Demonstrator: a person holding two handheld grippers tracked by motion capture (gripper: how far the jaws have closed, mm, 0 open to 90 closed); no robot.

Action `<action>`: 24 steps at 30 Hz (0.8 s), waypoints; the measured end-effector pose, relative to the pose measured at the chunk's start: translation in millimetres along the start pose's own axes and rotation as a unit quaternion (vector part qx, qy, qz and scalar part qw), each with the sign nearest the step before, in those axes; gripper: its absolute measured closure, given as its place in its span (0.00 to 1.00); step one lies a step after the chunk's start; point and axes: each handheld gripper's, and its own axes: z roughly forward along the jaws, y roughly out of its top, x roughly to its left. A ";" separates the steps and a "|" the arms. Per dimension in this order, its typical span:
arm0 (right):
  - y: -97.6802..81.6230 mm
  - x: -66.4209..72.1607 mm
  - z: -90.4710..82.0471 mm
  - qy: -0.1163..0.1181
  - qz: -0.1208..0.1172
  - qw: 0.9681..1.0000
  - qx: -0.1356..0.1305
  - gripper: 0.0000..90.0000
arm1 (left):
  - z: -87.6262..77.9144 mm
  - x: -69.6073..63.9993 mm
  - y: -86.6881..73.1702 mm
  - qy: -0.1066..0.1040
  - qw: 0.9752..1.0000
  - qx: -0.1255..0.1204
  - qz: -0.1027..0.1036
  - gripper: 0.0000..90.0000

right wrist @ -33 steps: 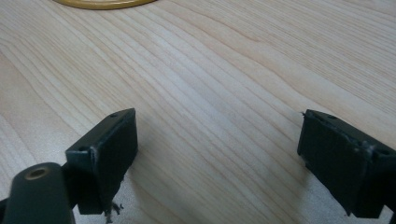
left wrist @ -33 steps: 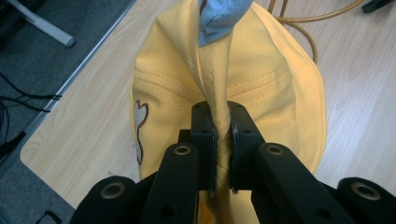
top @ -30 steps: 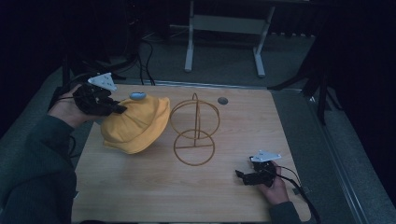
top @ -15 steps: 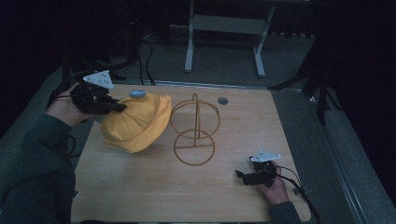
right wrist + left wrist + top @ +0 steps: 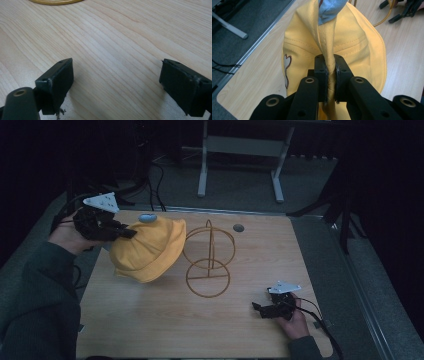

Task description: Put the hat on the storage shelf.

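While the scene is dim, these items are visible:

Table: wooden table, light grain, with dark floor around it.

Hat: yellow hat at the left part of the table, lifted at its left side, just beside the wire stand; a grey-blue patch is at its top, and a small outline mark is on its side in the left gripper view.

Stand: wire stand of golden rings, upright near the table centre.

Left gripper: left gripper is clamped tightly on a fold of the hat fabric.

Right gripper: right gripper rests low over bare wood, well apart from the hat, jaws wide apart with nothing between them.
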 end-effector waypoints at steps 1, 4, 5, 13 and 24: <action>0.0 0.0 0.0 0.000 0.000 1.000 0.000 0.13 | 0.3 -0.6 0.9 0.000 1.000 0.001 0.001 0.93; 0.0 0.0 0.0 0.000 0.000 1.000 0.000 0.13 | 1.3 -1.4 3.1 -0.001 1.000 0.000 0.003 0.93; 0.0 0.0 0.0 0.000 0.000 1.000 0.000 0.13 | 1.3 -1.4 3.7 -0.001 1.000 -0.001 0.004 0.93; 0.0 0.0 0.0 0.000 0.000 1.000 0.000 0.13 | 1.3 -2.1 8.5 -0.003 1.000 -0.012 0.005 0.93; 0.0 0.0 0.0 0.000 0.000 1.000 0.000 0.13 | 2.7 -3.9 19.2 -0.004 1.000 -0.019 0.011 0.93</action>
